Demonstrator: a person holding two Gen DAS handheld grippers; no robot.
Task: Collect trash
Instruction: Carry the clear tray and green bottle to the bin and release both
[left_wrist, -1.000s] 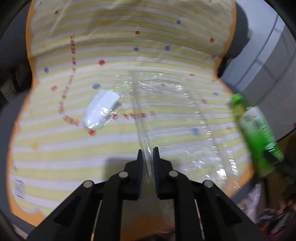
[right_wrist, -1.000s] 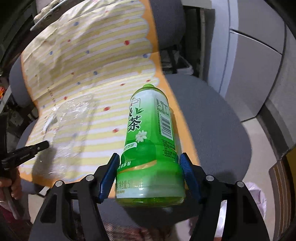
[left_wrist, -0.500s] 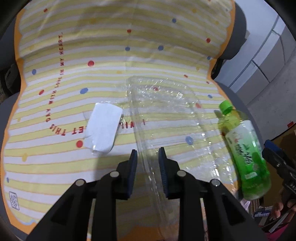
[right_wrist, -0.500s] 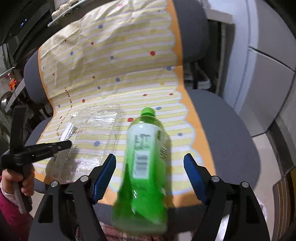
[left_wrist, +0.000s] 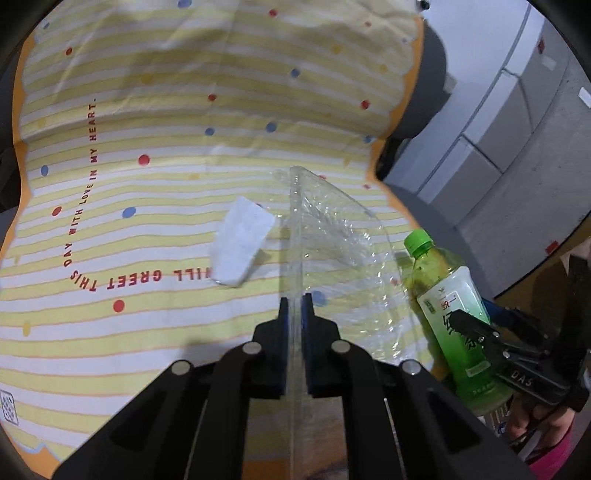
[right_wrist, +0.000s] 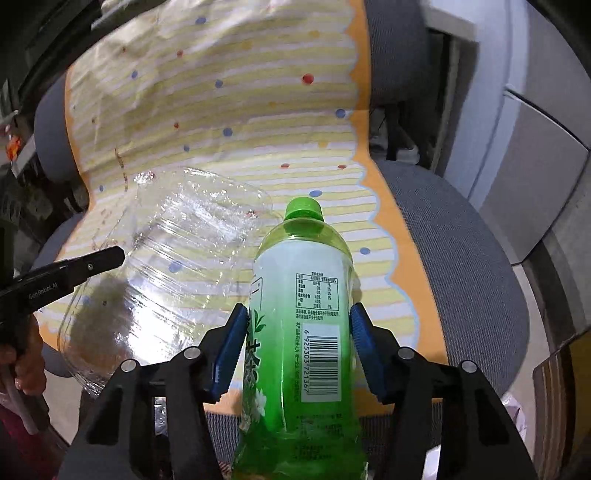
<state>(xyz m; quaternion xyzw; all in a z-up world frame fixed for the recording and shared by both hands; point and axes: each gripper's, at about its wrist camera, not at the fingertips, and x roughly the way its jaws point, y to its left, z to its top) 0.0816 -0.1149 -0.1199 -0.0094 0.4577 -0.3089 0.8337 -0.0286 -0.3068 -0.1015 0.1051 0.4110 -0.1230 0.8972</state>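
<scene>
My left gripper (left_wrist: 294, 306) is shut on the rim of a clear plastic tray (left_wrist: 343, 251) and holds it tilted on edge above the chair seat; the tray also shows in the right wrist view (right_wrist: 177, 266). My right gripper (right_wrist: 298, 325) is shut on a green tea bottle (right_wrist: 303, 317) with a green cap, held upright; the bottle also shows at the right of the left wrist view (left_wrist: 454, 306). A white paper scrap (left_wrist: 242, 245) lies on the cloth, just left of the tray.
A yellow striped cloth with dots and red lettering (left_wrist: 147, 147) covers a grey office chair (right_wrist: 461, 258). Grey cabinets (right_wrist: 535, 166) stand to the right. The left gripper's finger (right_wrist: 88, 266) shows in the right wrist view.
My left gripper closed on the tray rim again and tipped the tray up on edge. My right gripper, which had opened around the bottle, closed on it again.
</scene>
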